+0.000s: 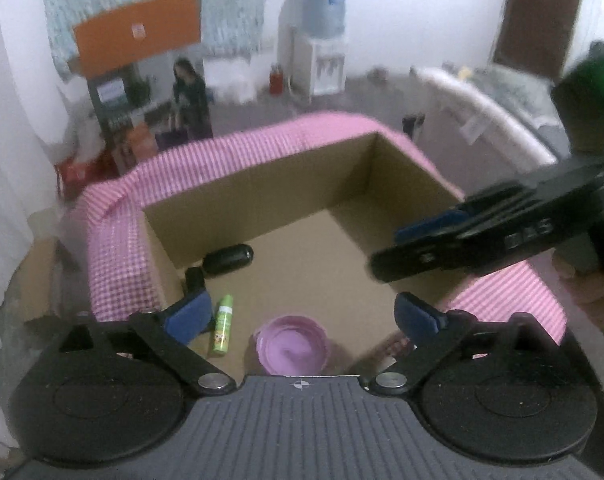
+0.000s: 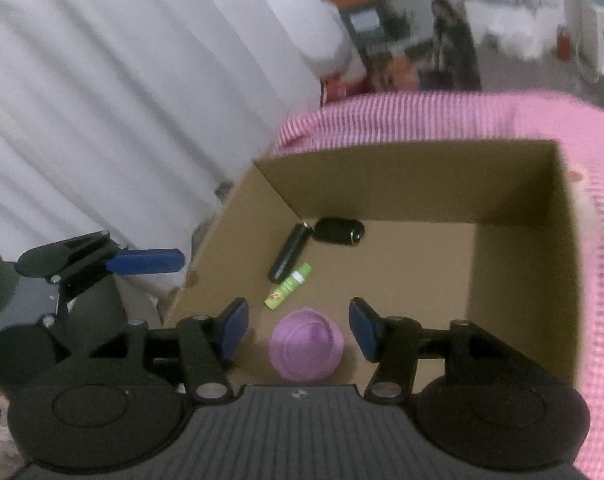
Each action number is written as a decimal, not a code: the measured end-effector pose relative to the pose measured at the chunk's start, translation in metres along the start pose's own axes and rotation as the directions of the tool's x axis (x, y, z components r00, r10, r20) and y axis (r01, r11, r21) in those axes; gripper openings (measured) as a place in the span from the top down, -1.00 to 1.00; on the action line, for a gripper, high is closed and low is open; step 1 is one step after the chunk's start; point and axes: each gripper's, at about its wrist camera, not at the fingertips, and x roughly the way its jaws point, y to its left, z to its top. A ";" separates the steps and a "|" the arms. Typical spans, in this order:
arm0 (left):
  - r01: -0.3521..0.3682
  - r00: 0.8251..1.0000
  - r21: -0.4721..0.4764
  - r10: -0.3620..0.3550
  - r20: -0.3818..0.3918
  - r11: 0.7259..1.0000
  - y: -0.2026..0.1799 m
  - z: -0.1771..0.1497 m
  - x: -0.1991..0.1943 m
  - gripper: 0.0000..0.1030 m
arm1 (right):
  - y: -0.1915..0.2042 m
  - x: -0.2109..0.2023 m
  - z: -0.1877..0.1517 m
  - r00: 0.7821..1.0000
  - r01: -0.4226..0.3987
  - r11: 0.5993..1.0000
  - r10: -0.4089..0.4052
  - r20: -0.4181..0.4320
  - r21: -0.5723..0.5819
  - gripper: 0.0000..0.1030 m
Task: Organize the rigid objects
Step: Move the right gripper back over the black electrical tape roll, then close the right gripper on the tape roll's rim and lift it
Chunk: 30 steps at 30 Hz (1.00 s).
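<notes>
The purple bowl (image 2: 306, 344) lies inverted on the cardboard box (image 2: 521, 280) floor, beside a green tube (image 2: 288, 285) and two black cylinders (image 2: 339, 231). Your left gripper (image 1: 302, 314) and right gripper (image 2: 298, 330) both gape wide, empty.

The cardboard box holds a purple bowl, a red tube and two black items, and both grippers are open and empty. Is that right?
Not quite: the tube is green, as the right wrist view shows. The rest stands.
</notes>
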 end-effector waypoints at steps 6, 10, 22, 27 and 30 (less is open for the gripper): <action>-0.008 0.999 -0.004 0.008 0.049 1.000 -0.008 -0.040 -0.021 -0.98 | 0.017 -0.053 -0.054 0.993 -0.011 1.000 0.011 0.114 -0.002 -0.13; -0.024 1.000 -0.001 0.024 0.019 1.000 -0.020 -0.068 -0.018 -0.98 | 0.022 -0.059 -0.093 0.993 -0.033 0.999 0.030 0.113 0.025 -0.13; -0.007 0.989 0.023 0.010 -0.147 1.000 -0.041 -0.130 0.039 -0.84 | 0.037 0.016 -0.155 0.999 0.025 1.000 -0.024 -0.039 0.013 0.06; -0.019 0.985 0.029 0.024 -0.173 0.999 -0.040 -0.139 0.053 -0.55 | 0.045 0.045 -0.162 0.994 0.049 0.998 -0.051 -0.092 -0.031 0.20; -0.007 0.983 0.018 0.010 -0.182 1.000 -0.039 -0.144 0.059 -0.40 | 0.050 0.057 -0.163 0.992 0.059 0.997 -0.064 -0.108 -0.054 0.32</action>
